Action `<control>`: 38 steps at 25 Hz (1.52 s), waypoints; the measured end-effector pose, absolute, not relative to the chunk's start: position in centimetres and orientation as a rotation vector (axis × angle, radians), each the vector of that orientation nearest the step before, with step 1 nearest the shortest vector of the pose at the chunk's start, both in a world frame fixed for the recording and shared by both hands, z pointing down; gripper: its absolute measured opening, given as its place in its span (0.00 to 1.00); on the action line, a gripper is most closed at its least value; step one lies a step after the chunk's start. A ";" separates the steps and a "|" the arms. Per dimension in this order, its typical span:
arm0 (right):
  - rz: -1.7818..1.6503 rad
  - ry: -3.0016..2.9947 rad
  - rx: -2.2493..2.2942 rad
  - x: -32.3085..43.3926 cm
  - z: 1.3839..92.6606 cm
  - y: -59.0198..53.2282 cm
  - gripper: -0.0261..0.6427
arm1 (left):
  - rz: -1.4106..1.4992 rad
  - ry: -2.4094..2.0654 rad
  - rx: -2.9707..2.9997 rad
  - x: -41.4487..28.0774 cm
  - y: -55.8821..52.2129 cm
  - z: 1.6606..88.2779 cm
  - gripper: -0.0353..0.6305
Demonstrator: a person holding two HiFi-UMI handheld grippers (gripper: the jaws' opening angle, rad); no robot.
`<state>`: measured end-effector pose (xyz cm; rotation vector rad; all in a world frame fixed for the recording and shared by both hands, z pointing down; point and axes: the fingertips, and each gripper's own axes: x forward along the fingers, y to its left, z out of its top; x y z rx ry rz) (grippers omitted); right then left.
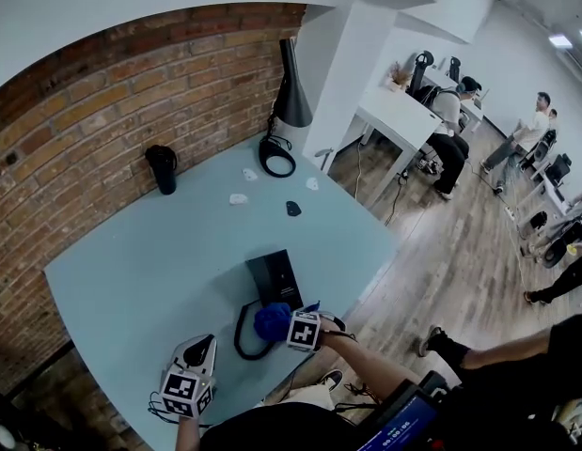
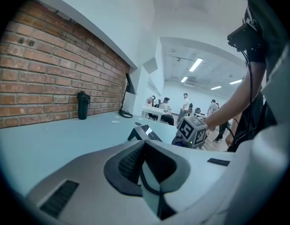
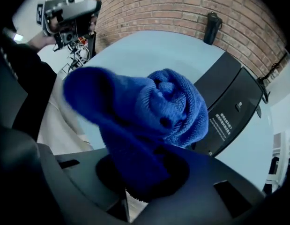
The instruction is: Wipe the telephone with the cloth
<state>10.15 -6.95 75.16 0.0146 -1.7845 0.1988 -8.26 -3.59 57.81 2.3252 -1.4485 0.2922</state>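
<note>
Pale blue table (image 1: 131, 271) bears the telephone (image 1: 275, 278) just beyond the right claw (image 1: 281, 325) (clamped on the blue cloth (image 3: 149, 121)).

Head view: you look steeply down from above the table's (image 1: 131, 261) near edge. The wall (image 1: 84, 120) is at left and the office (image 1: 450, 252) at right. The left gripper (image 1: 198, 350) and right gripper (image 1: 289, 325) sit low in frame.
Left gripper view: your camera rides low over the table, almost level, facing along the wall toward the office. Its own jaws fill the foreground.
Right gripper view: your camera tips steeply down, very close behind the cloth (image 3: 149, 121). The phone (image 3: 234, 102) lies just beyond.
Shared: all three views catch the phone, the bottle (image 1: 162, 169) and the wall. Each gripper view also catches the other gripper.
</note>
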 end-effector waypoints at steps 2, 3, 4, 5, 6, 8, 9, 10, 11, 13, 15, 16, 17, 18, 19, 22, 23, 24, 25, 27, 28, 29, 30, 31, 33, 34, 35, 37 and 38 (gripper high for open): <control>0.214 -1.847 0.022 9.9 73.0 -7.9 0.15 | 0.286 -1.442 2.322 -8.1 -3.5 57.9 0.06; 0.231 -1.904 0.014 9.3 71.7 -8.4 0.15 | 0.286 -1.437 2.323 -8.0 -3.5 58.0 0.06; 0.244 -1.963 0.015 8.7 70.2 -9.0 0.15 | 0.287 -1.430 2.326 -7.8 -3.5 58.0 0.06; 0.242 -2.015 0.030 8.2 68.6 -9.9 0.15 | 0.287 -1.425 2.328 -7.7 -3.5 58.1 0.06; 0.226 -2.059 0.061 7.8 66.9 -11.3 0.15 | 0.287 -1.421 2.329 -7.6 -3.6 58.1 0.06; 0.158 -2.123 0.154 7.2 63.3 -14.4 0.14 | 0.286 -1.417 2.328 -7.6 -3.7 58.1 0.06; 0.107 -2.144 0.209 6.9 61.5 -16.1 0.14 | 0.285 -1.418 2.325 -7.7 -3.8 58.1 0.06; 0.044 -2.156 0.266 6.8 59.9 -17.9 0.14 | 0.286 -1.420 2.321 -7.8 -3.8 58.1 0.06; -0.024 -2.156 0.323 6.7 58.5 -19.6 0.14 | 0.286 -1.423 2.318 -7.9 -3.8 58.1 0.06; -0.165 -2.116 0.421 6.9 56.2 -22.5 0.14 | 0.284 -1.433 2.311 -8.2 -3.8 58.1 0.06; -0.283 -2.038 0.477 7.3 55.0 -24.7 0.14 | 0.282 -1.444 2.302 -8.6 -3.8 58.2 0.06; -0.320 -1.998 0.490 7.5 55.0 -25.5 0.14 | 0.282 -1.449 2.296 -8.7 -3.8 58.3 0.06; -0.341 -1.964 0.501 7.6 55.4 -26.1 0.14 | 0.282 -1.453 2.290 -8.9 -3.8 58.4 0.06; -0.346 -1.936 0.511 7.8 56.0 -26.6 0.14 | 0.282 -1.456 2.285 -9.0 -3.8 58.5 0.06; -0.341 -1.910 0.519 7.9 56.9 -27.0 0.14 | 0.284 -1.457 2.279 -9.1 -3.7 58.5 0.06; -0.360 -1.782 0.500 8.8 60.8 -27.8 0.14 | 0.288 -1.452 2.273 -9.0 -3.6 58.6 0.06; -0.379 -1.731 0.483 9.1 62.1 -28.0 0.14 | 0.289 -1.451 2.273 -9.0 -3.6 58.6 0.06; -0.398 -1.686 0.469 9.3 63.2 -28.2 0.14 | 0.293 -1.449 2.271 -9.0 -3.6 58.6 0.06; -0.419 -1.647 0.460 9.4 64.2 -28.4 0.14 | 0.299 -1.448 2.269 -9.0 -3.6 58.6 0.06; -0.467 -1.583 0.432 9.3 65.7 -28.5 0.14 | 0.311 -1.446 2.264 -9.0 -3.6 58.8 0.06; -0.485 -1.560 0.406 9.1 66.6 -28.3 0.14 | 0.315 -1.445 2.260 -9.1 -3.5 58.9 0.06; -0.495 -1.544 0.379 8.9 67.4 -28.0 0.14 | 0.317 -1.443 2.256 -9.1 -3.5 59.1 0.06; -0.499 -1.532 0.360 8.8 68.1 -27.8 0.14 | 0.320 -1.440 2.253 -9.1 -3.4 59.3 0.06; -0.499 -1.527 0.352 8.8 68.5 -27.7 0.13 | 0.321 -1.437 2.251 -9.0 -3.4 59.4 0.06; -0.483 -1.539 0.338 8.8 68.6 -27.6 0.13 | 0.321 -1.432 2.253 -8.9 -3.6 59.4 0.06; -0.471 -1.552 0.322 8.9 68.6 -27.5 0.13 | 0.320 -1.429 2.253 -8.9 -3.7 59.4 0.06; -0.458 -1.567 0.301 8.9 68.6 -27.4 0.13 | 0.321 -1.425 2.254 -8.8 -3.7 59.5 0.06; -0.436 -1.590 0.255 8.9 68.8 -26.9 0.13 | 0.325 -1.416 2.258 -8.7 -3.8 59.8 0.06; -0.435 -1.594 0.235 8.9 69.0 -26.6 0.13 | 0.326 -1.412 2.262 -8.6 -3.8 59.9 0.06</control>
